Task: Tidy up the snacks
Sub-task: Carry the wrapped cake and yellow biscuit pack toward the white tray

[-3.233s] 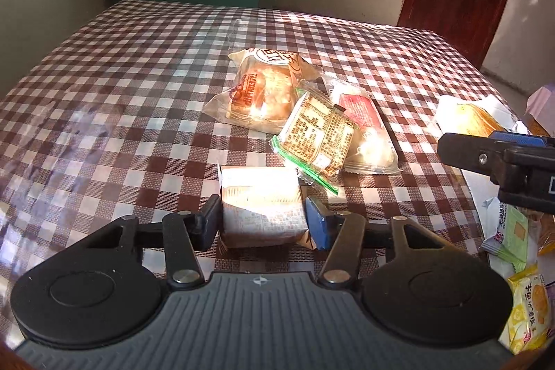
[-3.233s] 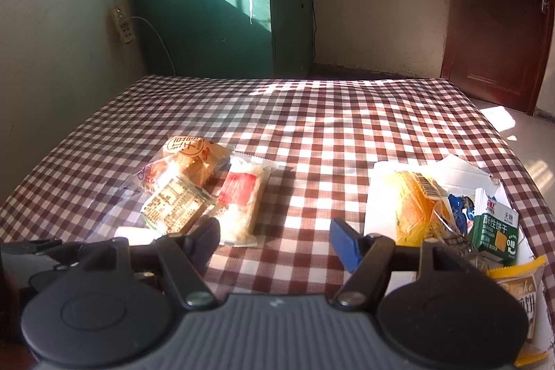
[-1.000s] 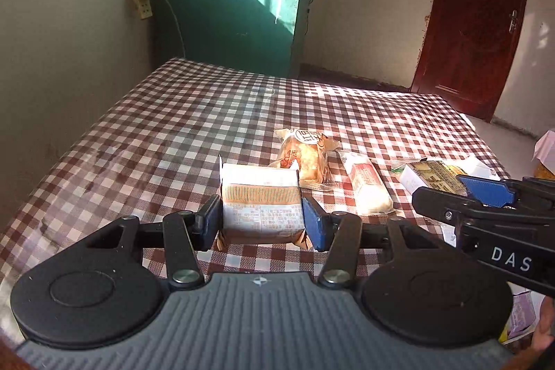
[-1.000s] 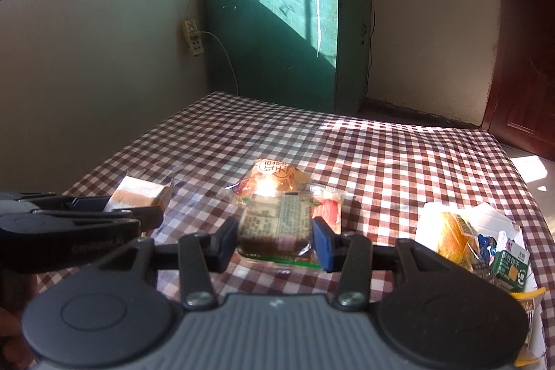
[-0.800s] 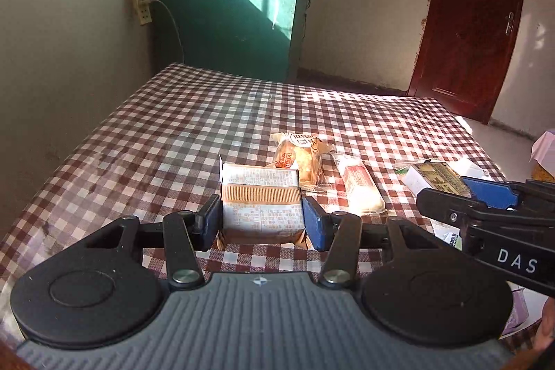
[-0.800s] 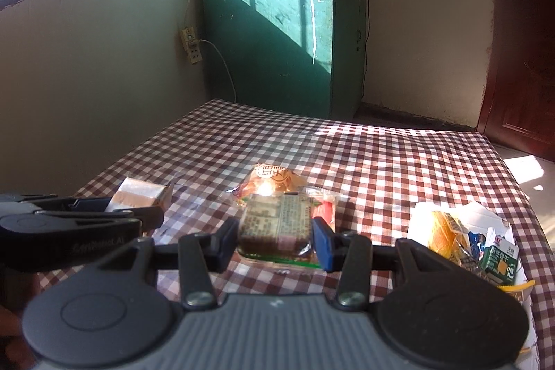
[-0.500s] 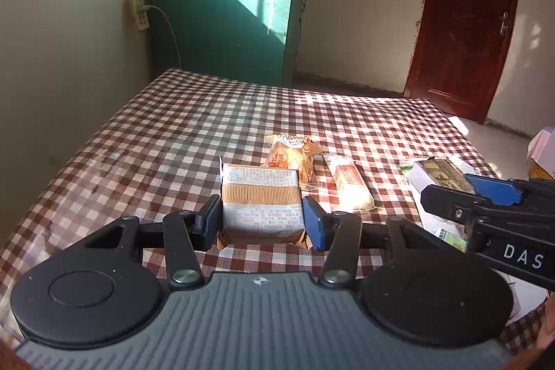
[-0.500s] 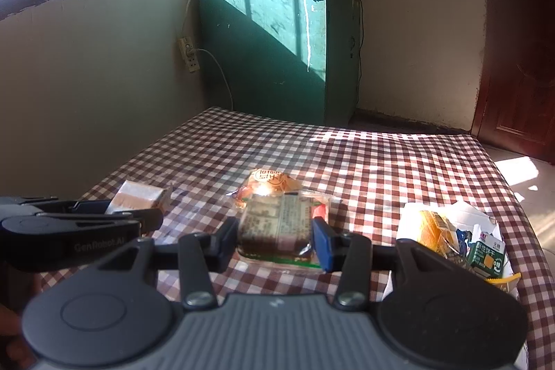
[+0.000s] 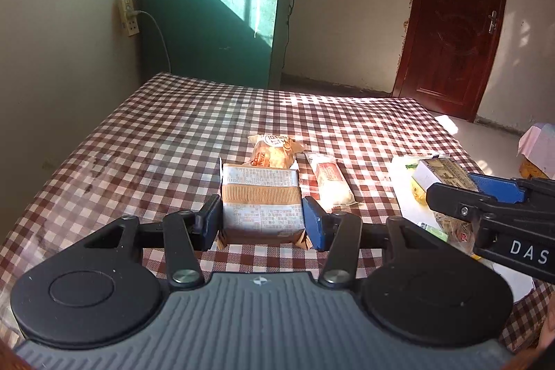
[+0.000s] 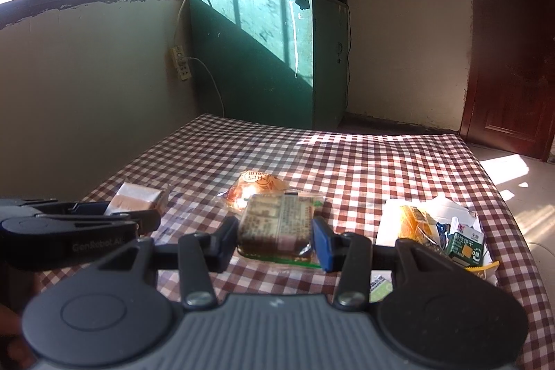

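1. Two snacks are held off the table at once: the left gripper (image 9: 262, 222) has its jaws clamped on a square cake pack (image 9: 261, 203) with a brown band, and the right gripper (image 10: 275, 243) has its jaws clamped on a green-edged bar pack (image 10: 277, 227).
2. Two more snacks lie on the checked tablecloth (image 9: 173, 141) beyond the left gripper: a round bun in its wrapper (image 9: 274, 152) and, just beside it, a long white pack with a red label (image 9: 331, 177).
3. The remaining snacks sit in a loose heap on white paper (image 10: 388, 227) at the right side of the table, among them an orange packet (image 10: 414, 222) and a small green carton (image 10: 466, 243).
4. The step in hand looks like carrying both packs to wherever they are to be grouped; the frames do not show a chosen spot, so pick one with bare cloth, well apart from the heap.
5. Keep each pack level while moving. Both wrappers are soft, so hold the present squeeze and no harder, lest the cake inside crumble.
6. Keep the two grippers apart; the right one already shows close at the edge of the left wrist view, and a knock could twist a pack loose.
7. Lower each pack until its underside rests on the cloth before letting the jaws part, and set one down at a time.
8. Line the packs up beside their like, edges parallel, without nudging the bun or the long pack.
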